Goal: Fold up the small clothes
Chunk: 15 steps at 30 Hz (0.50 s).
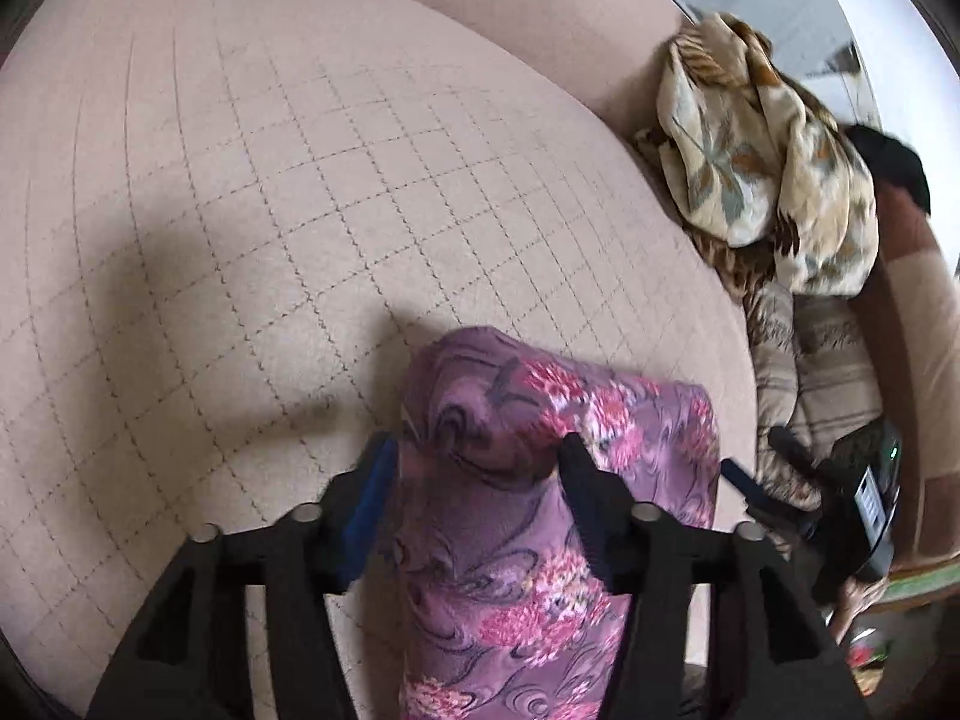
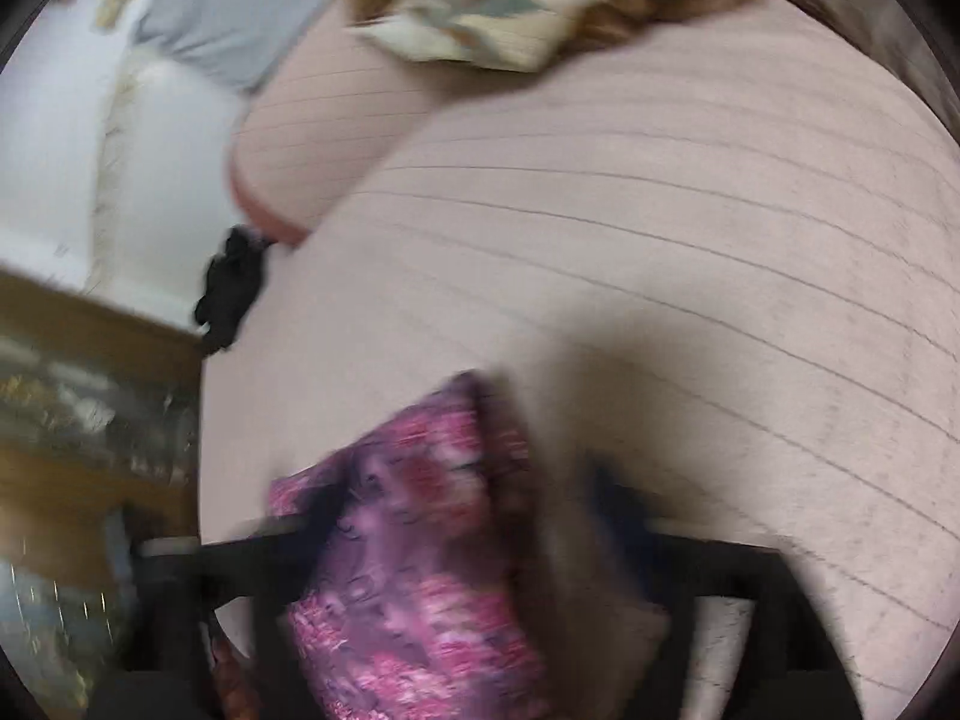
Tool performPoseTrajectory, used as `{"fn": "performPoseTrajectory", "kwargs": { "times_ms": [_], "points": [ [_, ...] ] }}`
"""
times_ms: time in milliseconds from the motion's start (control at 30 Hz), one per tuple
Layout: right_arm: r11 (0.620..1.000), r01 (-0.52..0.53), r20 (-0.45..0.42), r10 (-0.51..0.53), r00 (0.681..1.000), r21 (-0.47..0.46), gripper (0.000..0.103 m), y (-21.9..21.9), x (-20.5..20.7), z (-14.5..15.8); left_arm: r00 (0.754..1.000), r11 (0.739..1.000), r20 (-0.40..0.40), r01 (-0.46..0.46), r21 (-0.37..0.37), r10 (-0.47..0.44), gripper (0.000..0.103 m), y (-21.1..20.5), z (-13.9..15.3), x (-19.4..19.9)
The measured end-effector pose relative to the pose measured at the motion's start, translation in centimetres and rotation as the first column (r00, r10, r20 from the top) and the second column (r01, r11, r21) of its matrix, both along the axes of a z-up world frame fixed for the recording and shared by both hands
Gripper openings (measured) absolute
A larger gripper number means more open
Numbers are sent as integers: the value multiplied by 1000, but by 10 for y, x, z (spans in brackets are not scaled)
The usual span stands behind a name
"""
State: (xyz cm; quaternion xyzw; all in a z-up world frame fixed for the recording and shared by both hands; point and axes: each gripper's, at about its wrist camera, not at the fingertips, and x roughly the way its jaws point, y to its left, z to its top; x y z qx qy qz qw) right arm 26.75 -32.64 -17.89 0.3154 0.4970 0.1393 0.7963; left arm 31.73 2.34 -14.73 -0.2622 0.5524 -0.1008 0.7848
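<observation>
A purple cloth with pink flowers (image 1: 510,540) lies folded in a thick bundle on the beige quilted couch seat (image 1: 270,180). My left gripper (image 1: 474,480) is shut on it: the blue-padded finger and the black finger press into its two sides. In the blurred right wrist view the same purple cloth (image 2: 408,570) lies between the wide-spread fingers of my right gripper (image 2: 456,516), which is open. Seen from the left wrist, the right gripper (image 1: 762,462) hovers just off the cloth's right edge without touching it.
A heap of cream leaf-patterned fabric (image 1: 762,156) sits against the couch back at the right, over a striped brown cushion (image 1: 798,360). A small black garment (image 2: 231,288) hangs at the seat's left edge. Wooden furniture (image 2: 90,324) stands beyond that edge.
</observation>
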Motion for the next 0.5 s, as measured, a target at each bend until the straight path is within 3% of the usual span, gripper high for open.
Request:
{"fn": "performPoseTrajectory", "kwargs": {
  "times_ms": [67,100,133,200,333,433,500],
  "points": [
    [998,-55,-17,55,998,9,97,16,6,-8,999,999,-37,-2,-35,1,59,-1,-11,5],
    [997,-74,-50,75,996,21,90,23,11,-18,999,999,-49,2,-53,-5,59,-2,-15,7],
    [996,-86,-85,88,992,24,71,28,16,-27,998,998,-59,8,-63,-12,60,-4,-19,10],
    [996,-91,-166,91,982,9,55,36,22,-49,998,998,-63,12,-64,-16,59,-6,-23,13],
    [994,-109,-164,110,980,11,29,44,20,-55,998,992,-65,19,-122,-27,32,2,-18,14],
    [995,-93,-139,98,986,45,26,41,23,-46,999,974,-43,18,-225,-29,29,18,1,25],
    [992,-87,-92,95,991,86,25,41,28,-28,1000,978,8,31,-208,-30,29,24,21,41]
  ]
}}
